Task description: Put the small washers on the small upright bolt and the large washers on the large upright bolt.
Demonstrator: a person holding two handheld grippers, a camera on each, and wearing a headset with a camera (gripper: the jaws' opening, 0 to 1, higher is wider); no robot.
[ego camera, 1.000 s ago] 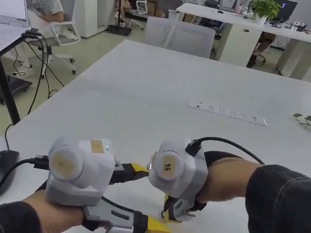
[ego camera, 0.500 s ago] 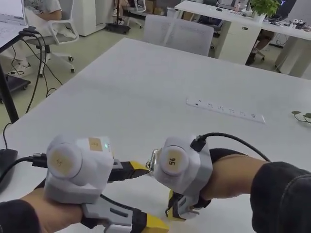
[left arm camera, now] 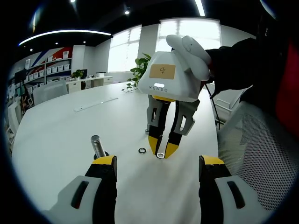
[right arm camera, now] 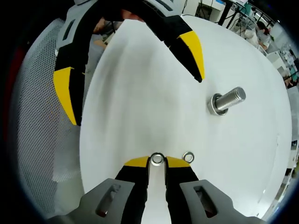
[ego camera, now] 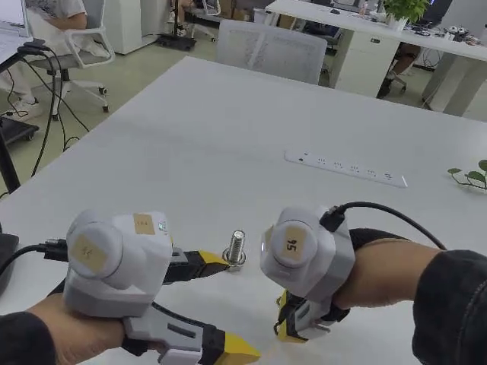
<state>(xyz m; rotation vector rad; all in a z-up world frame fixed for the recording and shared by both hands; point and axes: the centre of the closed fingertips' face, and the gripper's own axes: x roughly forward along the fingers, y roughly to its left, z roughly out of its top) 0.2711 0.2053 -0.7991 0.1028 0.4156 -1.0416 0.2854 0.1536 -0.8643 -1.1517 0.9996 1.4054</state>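
Washer (right arm camera: 157, 159) pinched in right gripper (right arm camera: 157, 163) tips; left gripper (left arm camera: 159, 161) wide, bolt (left arm camera: 97, 145) beside it.

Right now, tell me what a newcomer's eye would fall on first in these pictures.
The upright bolt standing alone on the white table, between the two grippers, catches the eye first. Next comes the right gripper, its yellow-tipped tongs shut on a small washer at the table surface, a second washer lying just beside them. The left gripper has its tongs wide open, one tip near the bolt.
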